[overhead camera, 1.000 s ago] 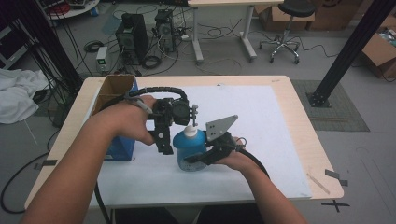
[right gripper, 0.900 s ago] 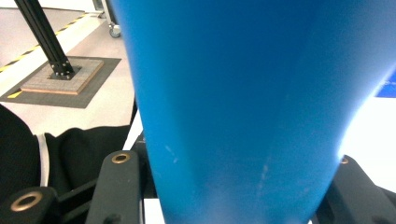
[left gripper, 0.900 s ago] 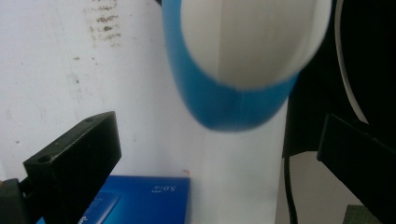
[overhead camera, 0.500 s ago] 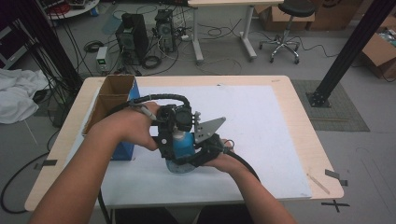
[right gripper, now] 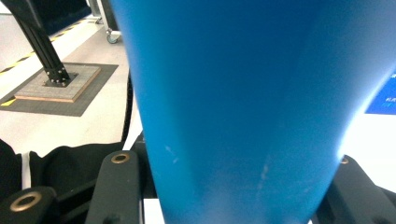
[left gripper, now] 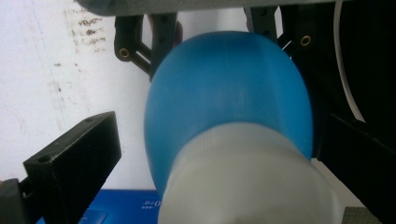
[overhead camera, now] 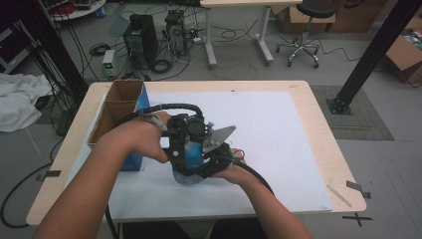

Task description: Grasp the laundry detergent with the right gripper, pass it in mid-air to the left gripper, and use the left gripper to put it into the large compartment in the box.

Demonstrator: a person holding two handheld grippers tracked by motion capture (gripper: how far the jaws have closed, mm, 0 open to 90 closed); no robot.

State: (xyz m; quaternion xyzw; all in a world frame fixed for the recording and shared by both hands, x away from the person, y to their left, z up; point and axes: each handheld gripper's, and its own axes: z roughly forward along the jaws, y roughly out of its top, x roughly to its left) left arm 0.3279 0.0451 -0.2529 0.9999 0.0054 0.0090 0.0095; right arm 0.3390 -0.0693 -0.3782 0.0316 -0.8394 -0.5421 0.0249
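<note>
A blue bottle (overhead camera: 189, 155) with a white cap stands on the white sheet near the table's front middle. My right gripper (overhead camera: 198, 167) comes in from the right and is shut on the bottle's lower body. In the right gripper view the blue wall (right gripper: 247, 93) fills the space between the jaws of the right gripper (right gripper: 233, 186). My left gripper (overhead camera: 188, 137) hangs over the bottle's top. In the left gripper view the white cap (left gripper: 243, 182) and blue shoulder (left gripper: 229, 93) lie between the jaws of the left gripper (left gripper: 224, 140). Its left jaw stands clear of the cap, so it is open.
An open cardboard box (overhead camera: 117, 107) with blue sides stands at the table's left, close to my left forearm. The white sheet (overhead camera: 278, 139) covers most of the tabletop. Beyond the table are computer towers (overhead camera: 142, 37), an office chair (overhead camera: 303, 30) and a black frame post (overhead camera: 370, 55).
Both grippers and the bottle have shifted left and toward the person. The left gripper has come down over the bottle's top, so the white cap no longer shows from above.
</note>
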